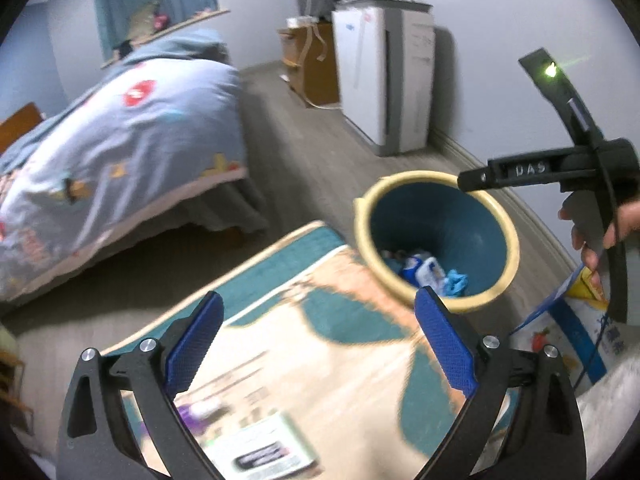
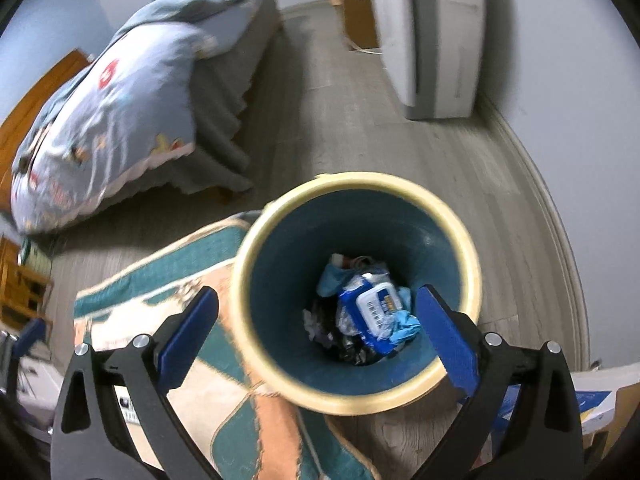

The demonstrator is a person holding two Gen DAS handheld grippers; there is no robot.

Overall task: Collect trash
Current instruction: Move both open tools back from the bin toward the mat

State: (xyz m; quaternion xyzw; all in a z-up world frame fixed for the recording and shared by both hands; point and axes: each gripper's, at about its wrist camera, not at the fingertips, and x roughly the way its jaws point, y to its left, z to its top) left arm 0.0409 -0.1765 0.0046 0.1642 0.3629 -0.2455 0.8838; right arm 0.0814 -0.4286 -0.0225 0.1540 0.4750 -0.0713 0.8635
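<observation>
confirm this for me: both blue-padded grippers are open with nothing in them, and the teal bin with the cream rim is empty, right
Not quite. The teal bin with the cream rim is not empty: the right wrist view shows trash at its bottom, including a blue and white wipes packet and crumpled blue material. The rest stands: the left gripper and right gripper are both open with nothing between the pads.

"DAS" on right tongs [image 1: 530, 170].

walls: pale grey | floor [image 2: 320, 120]: grey wood planks | bed [image 1: 120, 140]: blue patterned quilt | white appliance [image 1: 384, 76] against wall
</observation>
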